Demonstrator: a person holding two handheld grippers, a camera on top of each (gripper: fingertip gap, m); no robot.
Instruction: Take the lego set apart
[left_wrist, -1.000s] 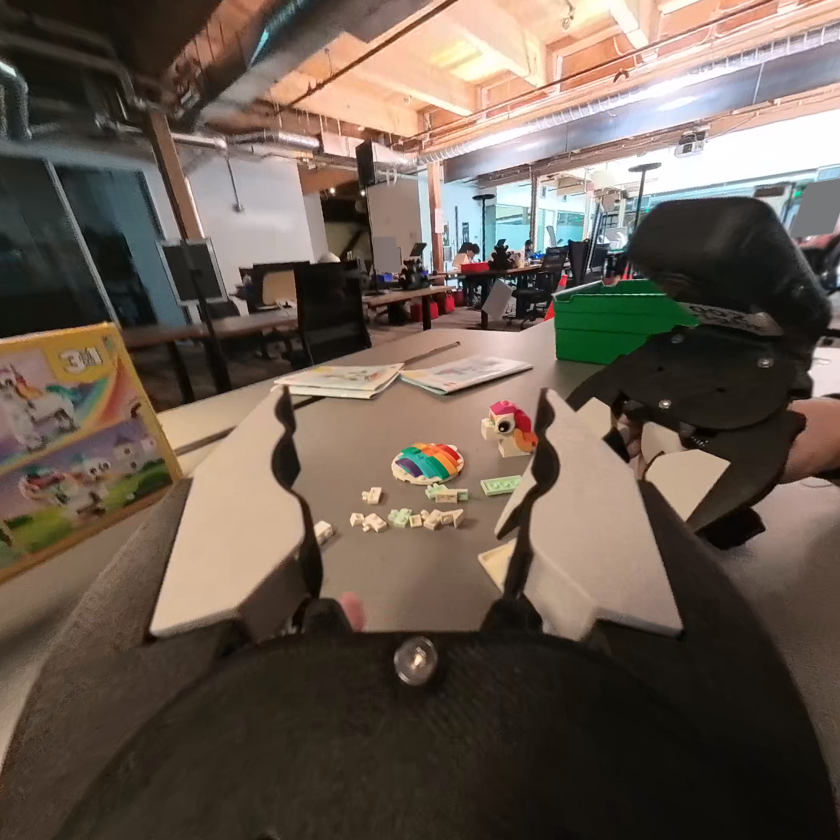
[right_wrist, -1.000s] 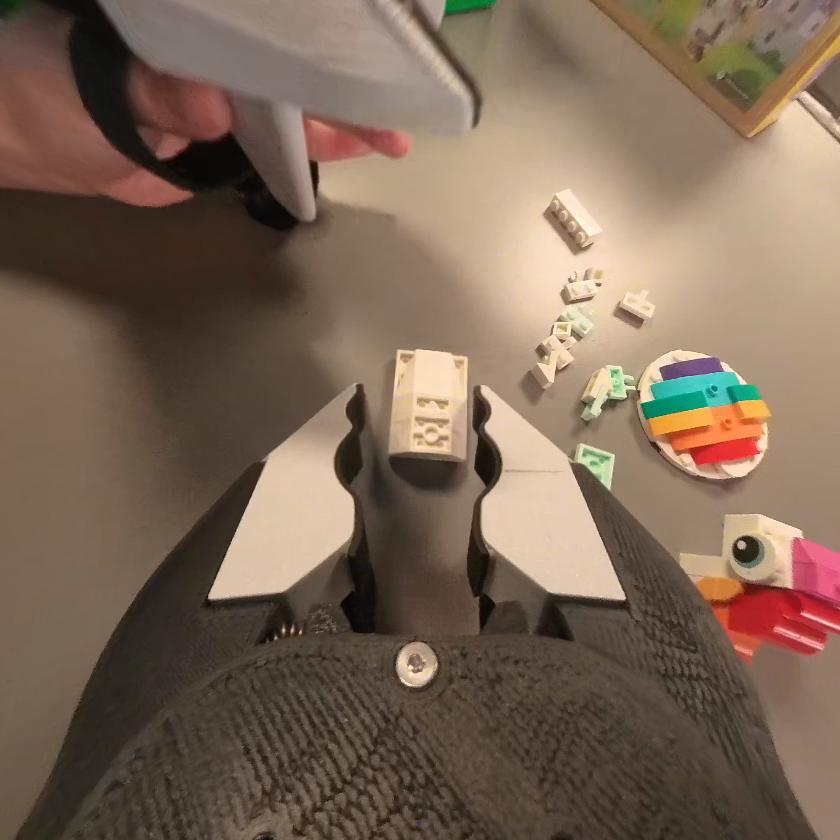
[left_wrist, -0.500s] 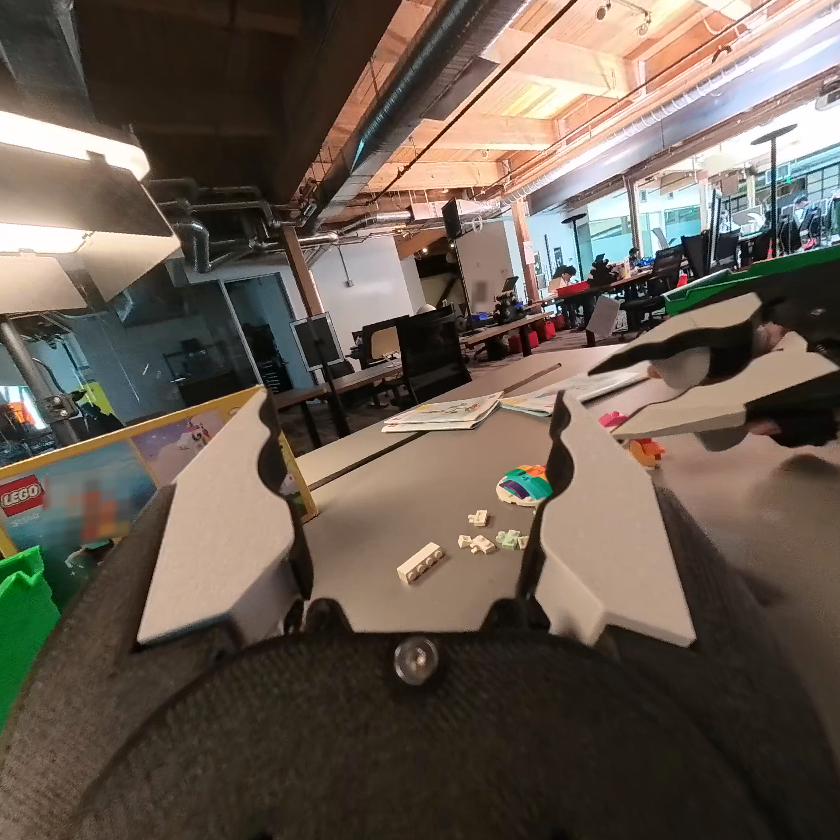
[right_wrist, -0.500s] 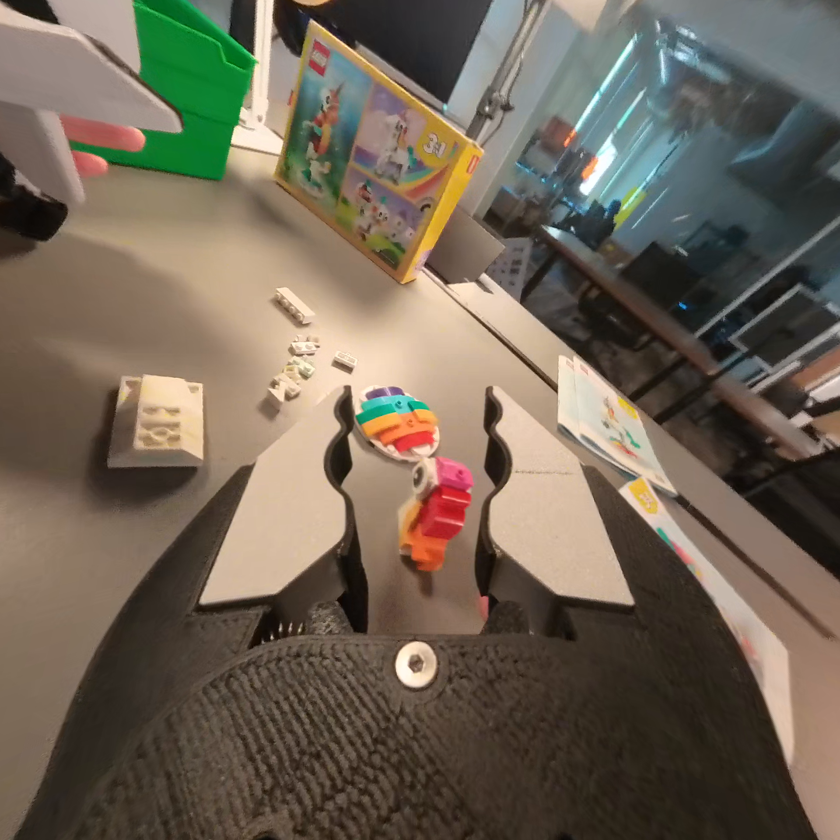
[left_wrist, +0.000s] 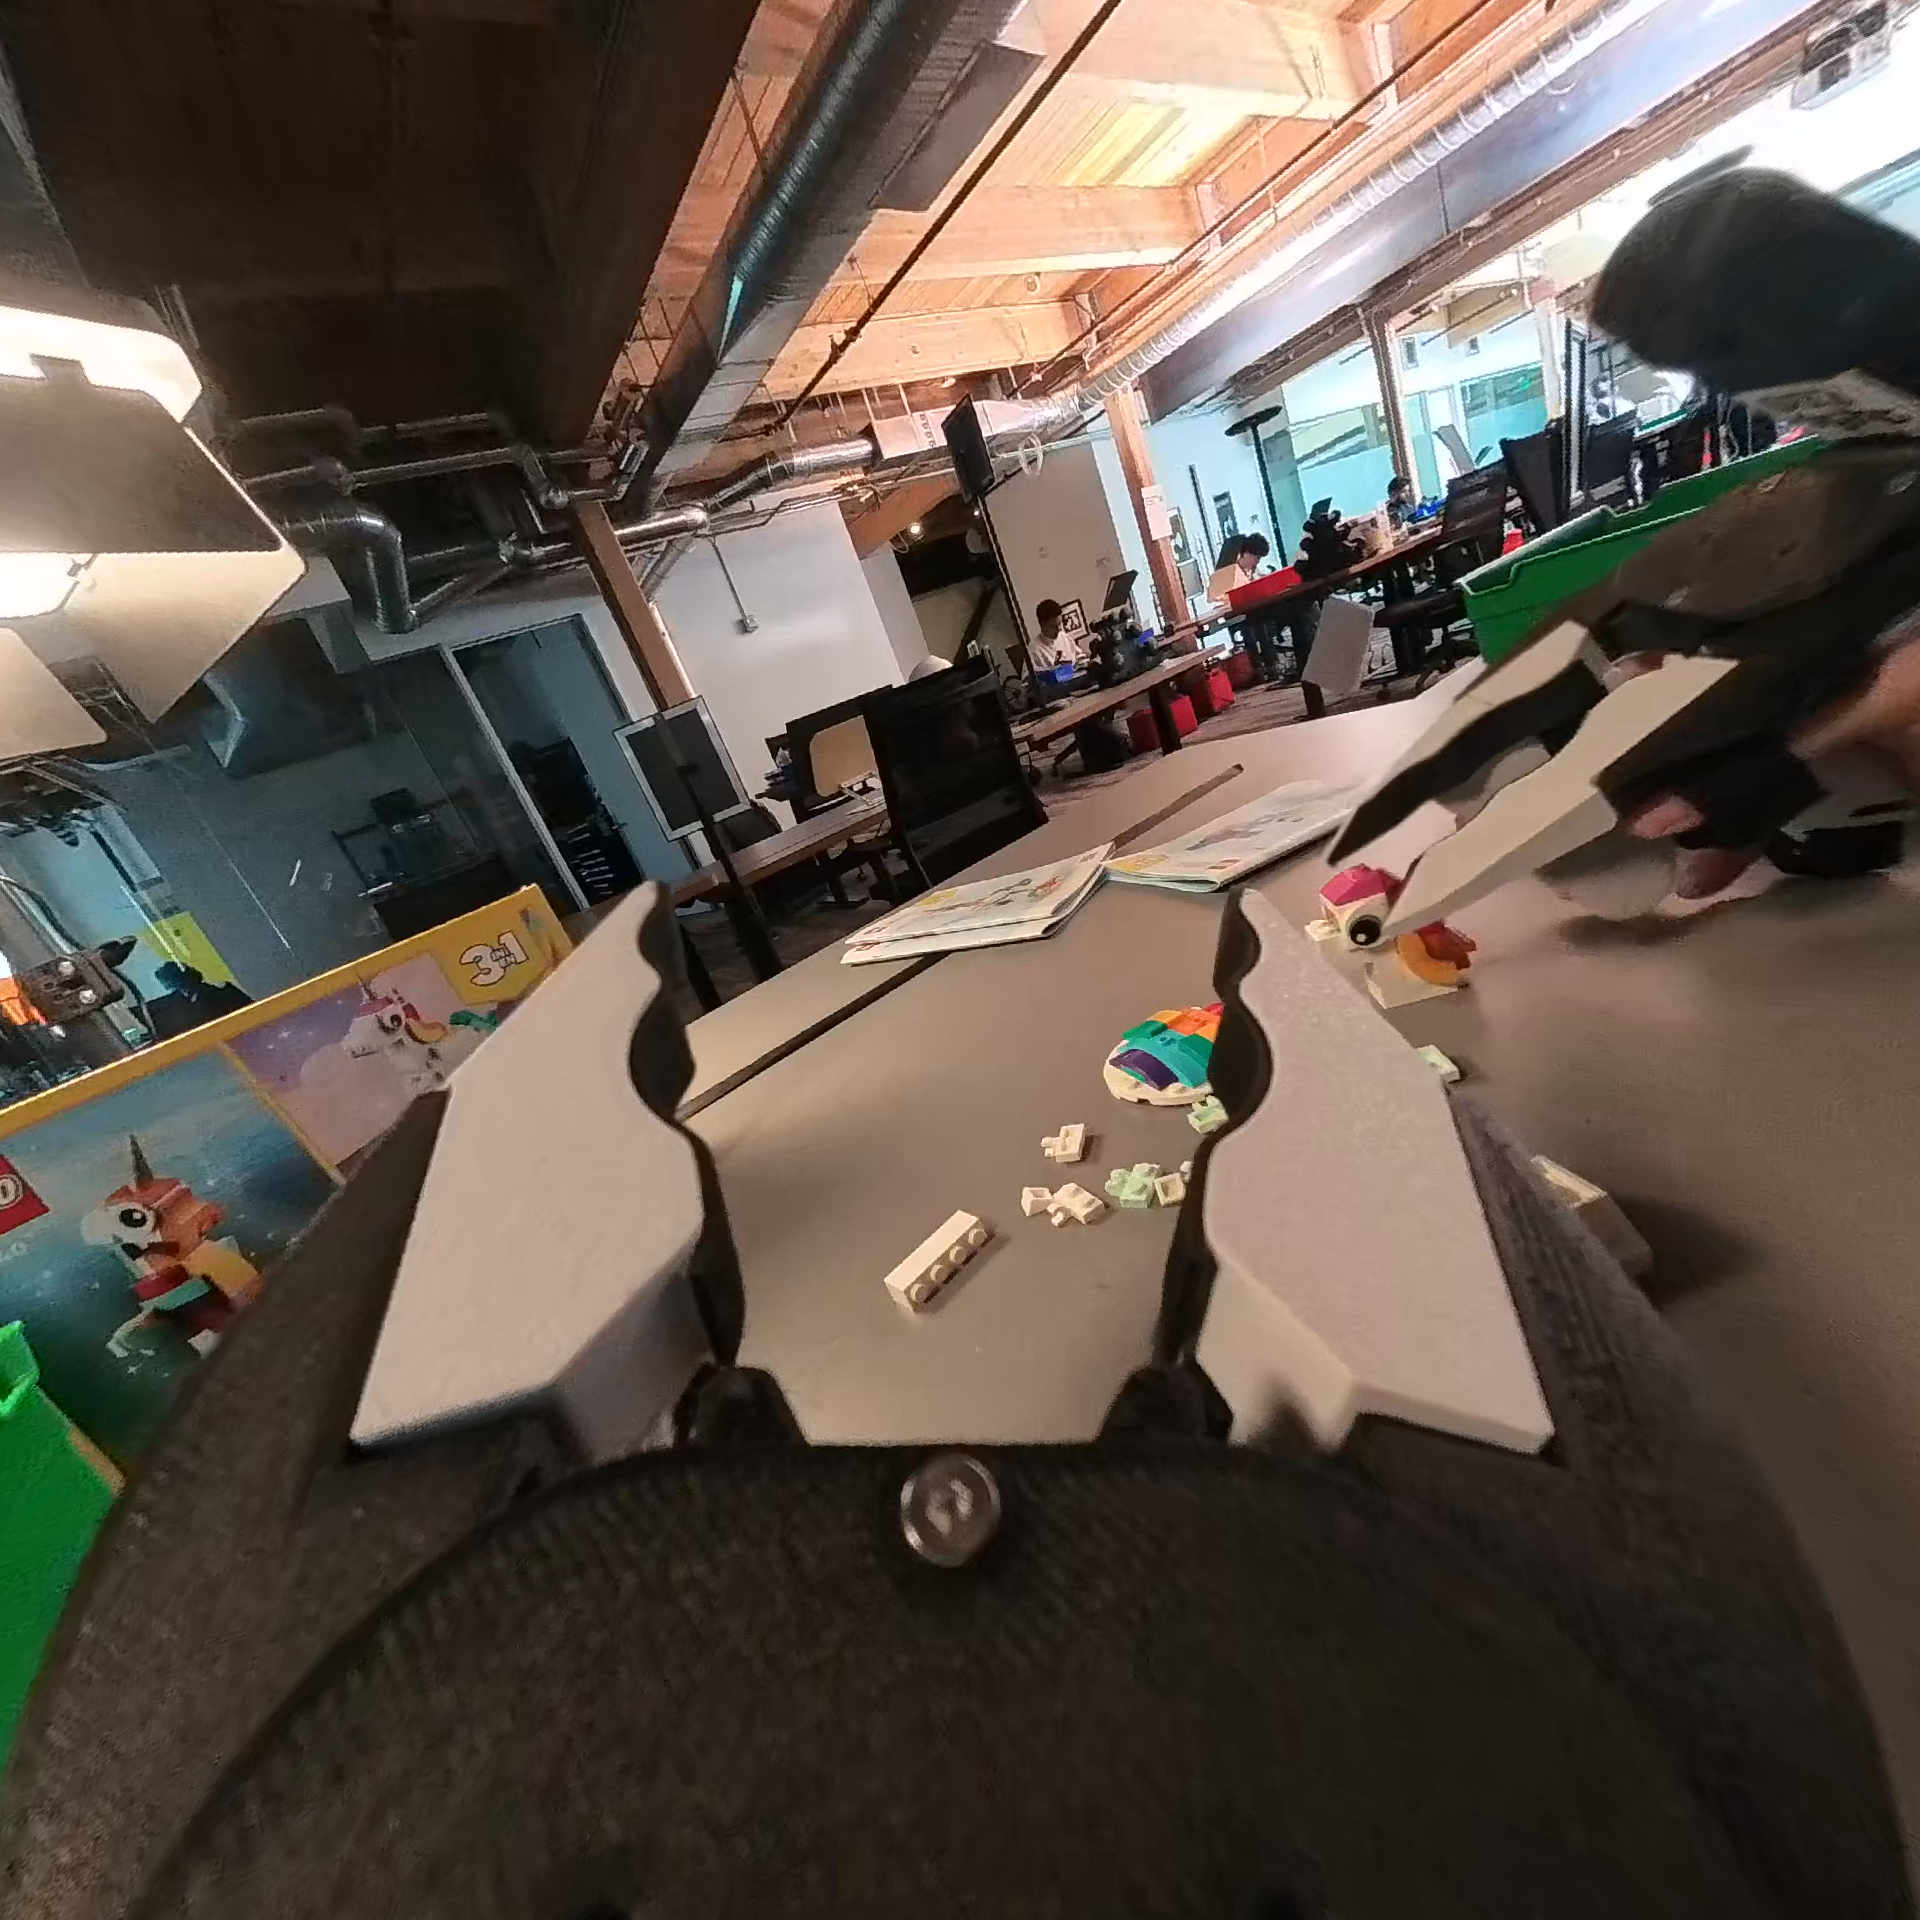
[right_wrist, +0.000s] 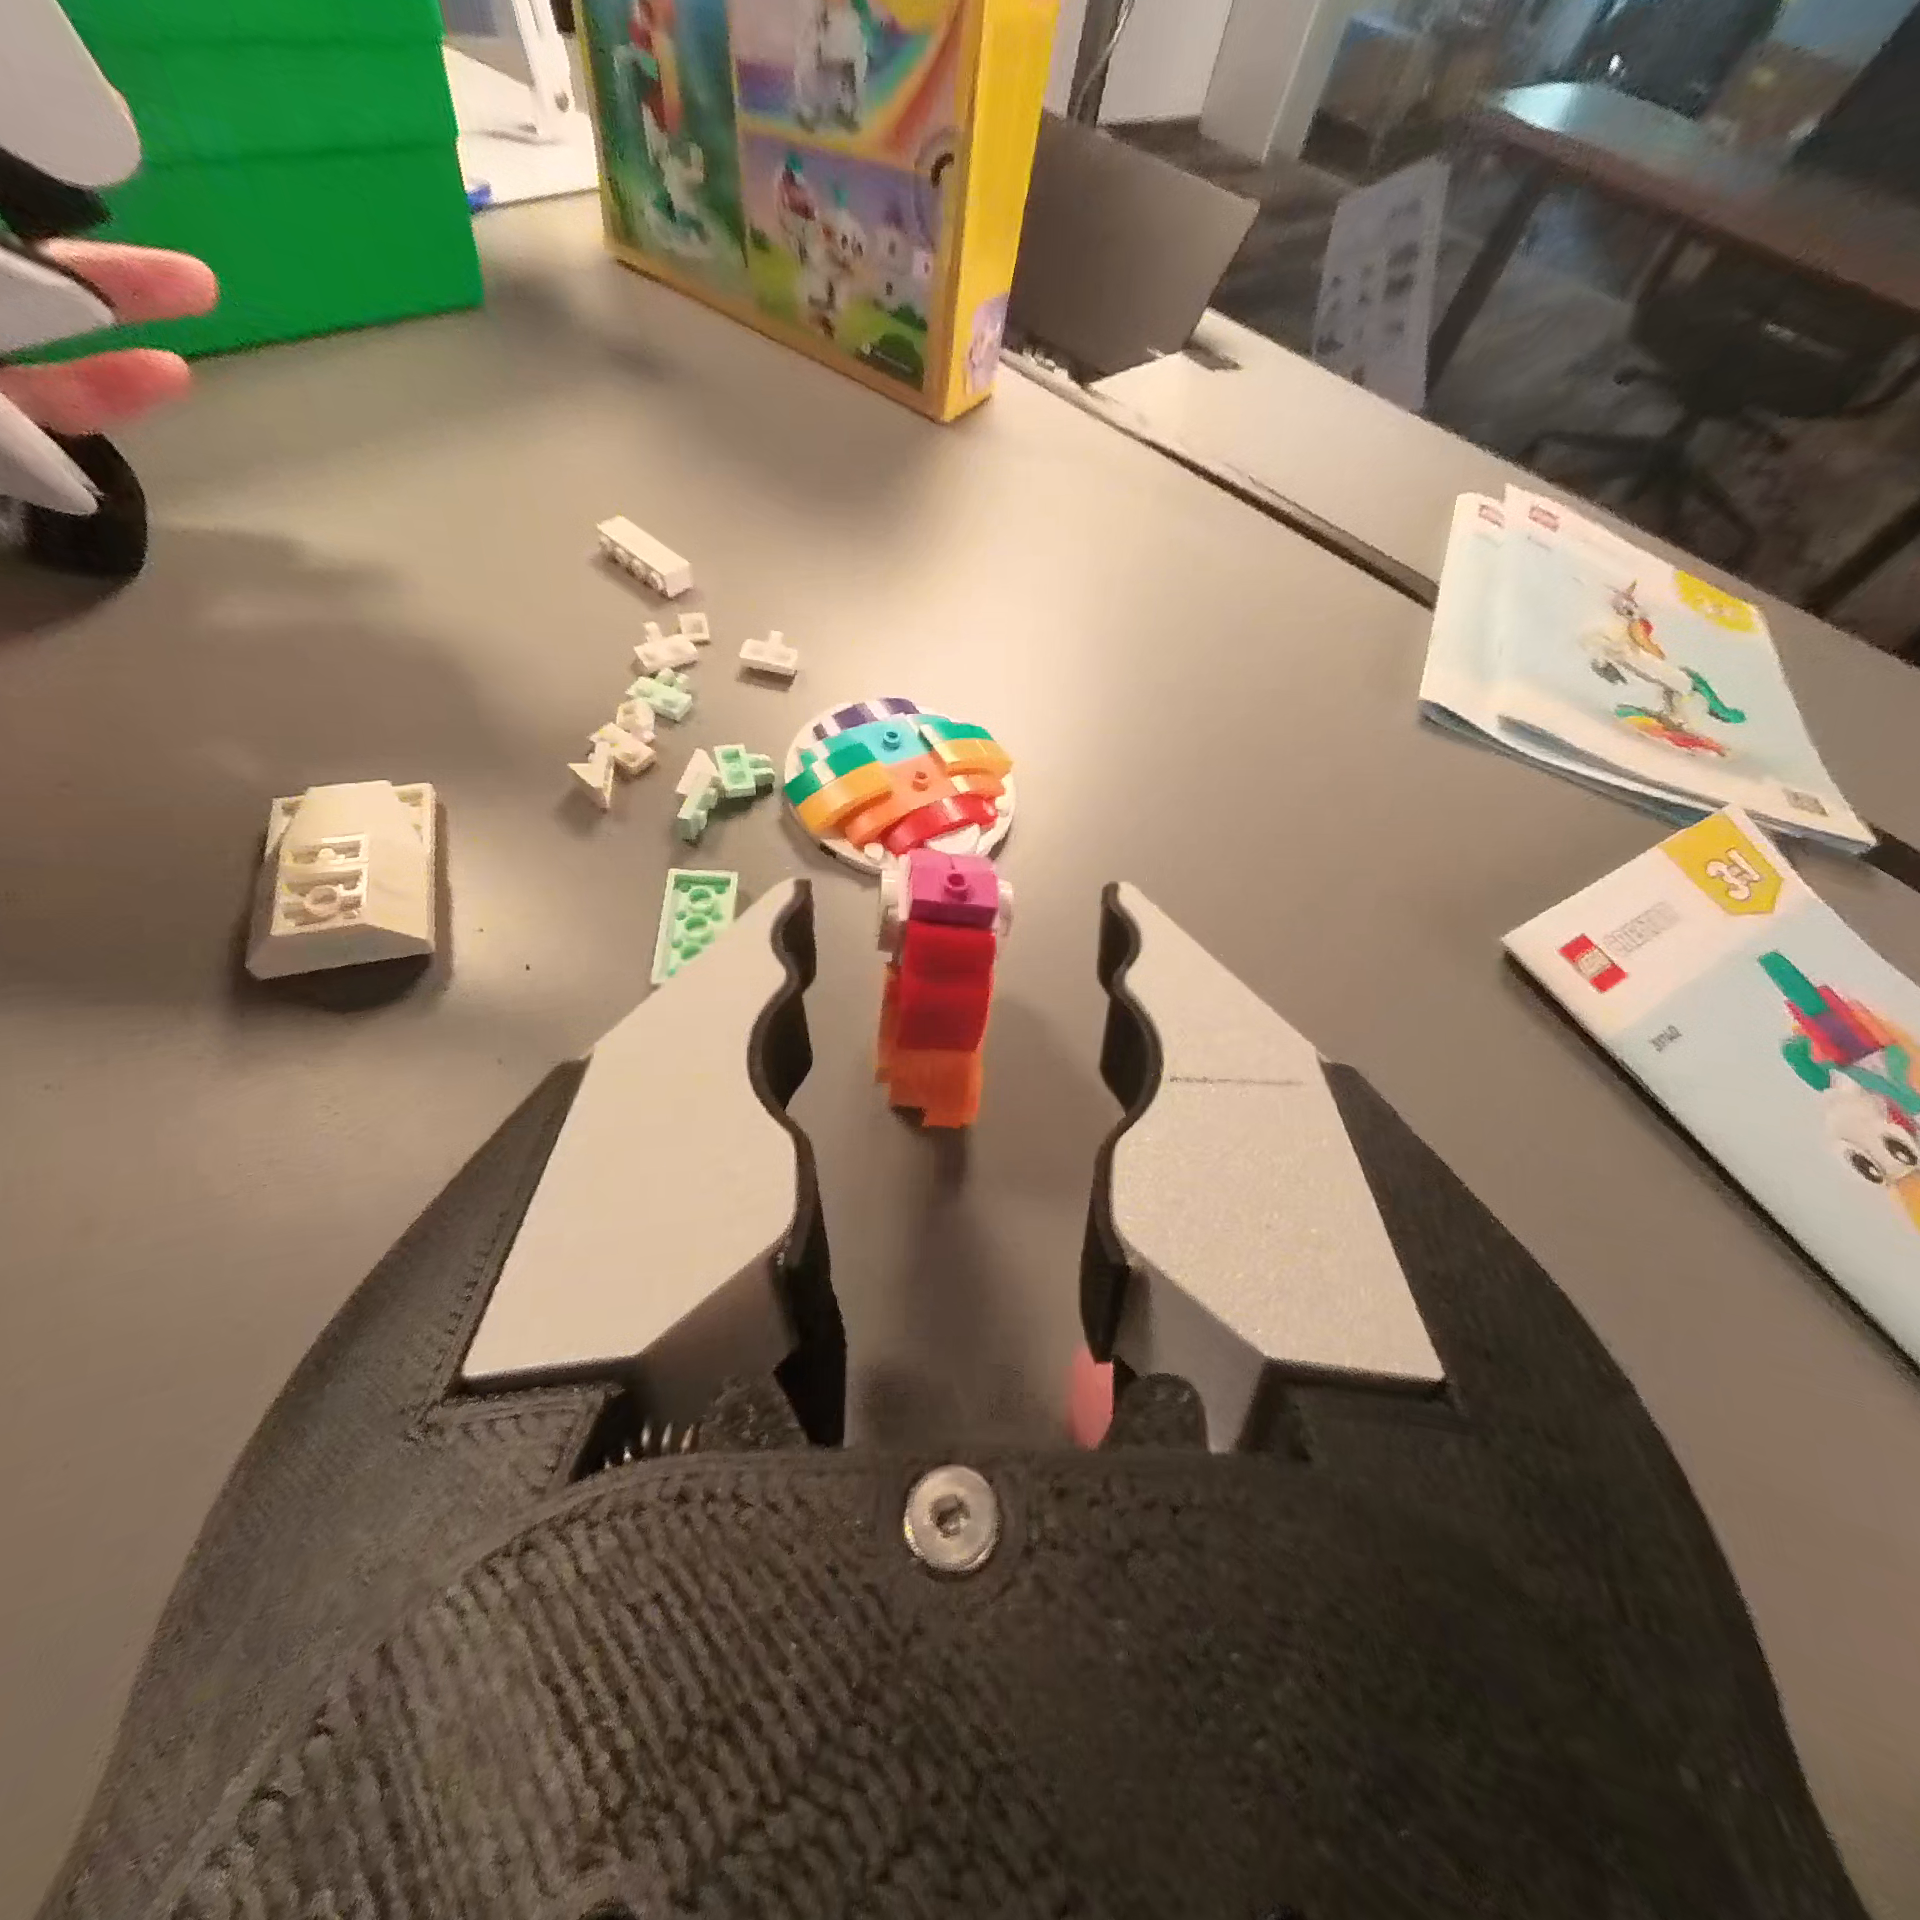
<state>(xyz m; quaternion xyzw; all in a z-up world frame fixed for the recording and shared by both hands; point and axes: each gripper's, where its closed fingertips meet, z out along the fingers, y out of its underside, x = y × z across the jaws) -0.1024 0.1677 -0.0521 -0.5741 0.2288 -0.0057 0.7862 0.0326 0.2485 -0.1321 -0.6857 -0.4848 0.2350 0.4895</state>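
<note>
Seen from the right hand-held gripper, the left edge shows the person's fingers by a green bin. Nearer, to the left of the spread fingers, a white sloped lego block lies on the grey worktop. Right of it is a scatter of small white and mint pieces, with a mint plate just beside the left fingertip. Ahead sits the round rainbow disc. Between the fingers stands the pink, red and orange lego figure, with a clear gap on either side, so this hand-held gripper is wide open and grips nothing. Farther ahead stands the yellow lego box; to the right lie instruction booklets.

The left hand-held gripper is likewise wide open and empty, a white stud brick on the worktop between its fingers.
</note>
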